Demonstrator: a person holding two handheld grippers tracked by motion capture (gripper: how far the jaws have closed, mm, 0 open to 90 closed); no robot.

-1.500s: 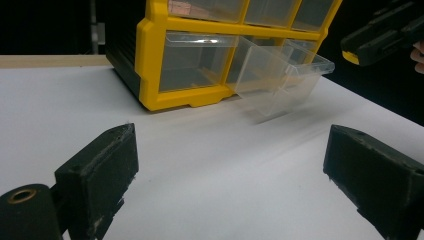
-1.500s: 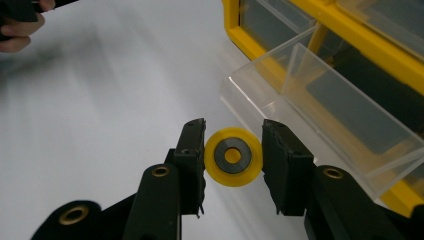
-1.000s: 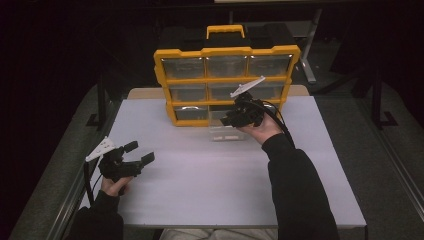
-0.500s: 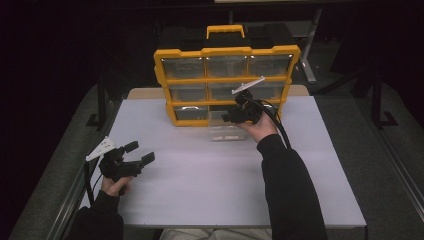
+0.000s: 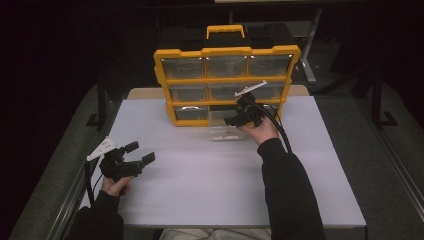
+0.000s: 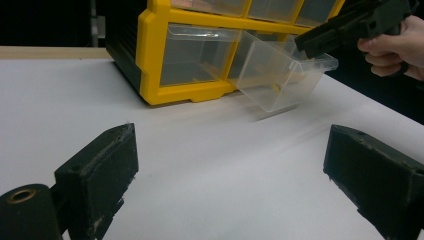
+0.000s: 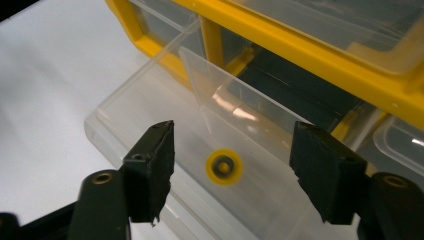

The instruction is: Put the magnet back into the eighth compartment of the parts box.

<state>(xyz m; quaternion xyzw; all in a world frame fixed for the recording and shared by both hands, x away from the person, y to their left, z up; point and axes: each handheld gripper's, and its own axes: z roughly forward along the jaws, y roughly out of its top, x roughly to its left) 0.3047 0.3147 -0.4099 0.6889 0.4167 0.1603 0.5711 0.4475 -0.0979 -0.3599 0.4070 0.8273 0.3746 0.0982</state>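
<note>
Little has changed over the last second: right gripper (image 5: 239,118) has crept slightly forward and down over the clear plastic pull-out drawer (image 5: 227,131), which sits where it did, pulled out of the bottom row of the yellow-framed organiser case with clear compartments (image 5: 226,80) and tipped so its front end rests on the white desk (image 5: 200,175) just in front of the case. In the left gripper view the drawer (image 6: 280,70) hangs out of the case (image 6: 150,60) at a slant, back end apparently still caught in its slot, with the right gripper (image 6: 320,37) just above its rim. In the right gripper view the jaws stand released, wide apart, nothing between them, straddling the drawer (image 7: 165,125) from above. Centred below them on the drawer floor is a small yellow ring with a dark middle (image 7: 224,166), looks like a washer or grommet, can't tell which. Read: the drawer is already open and the right gripper is lining up on that ring, so the pick looks like the step in hand. Jaws are not yet down around it. A clear divider wall rises just behind the ring, so the descent needs to stay on the near side of it. Left gripper (image 5: 136,155) is parked near the desk's left edge, well apart from the case, same place as before, jaws released and empty (image 6: 230,170). Not contributing yet. A light drawer on a slant could skid if nudged.
</note>
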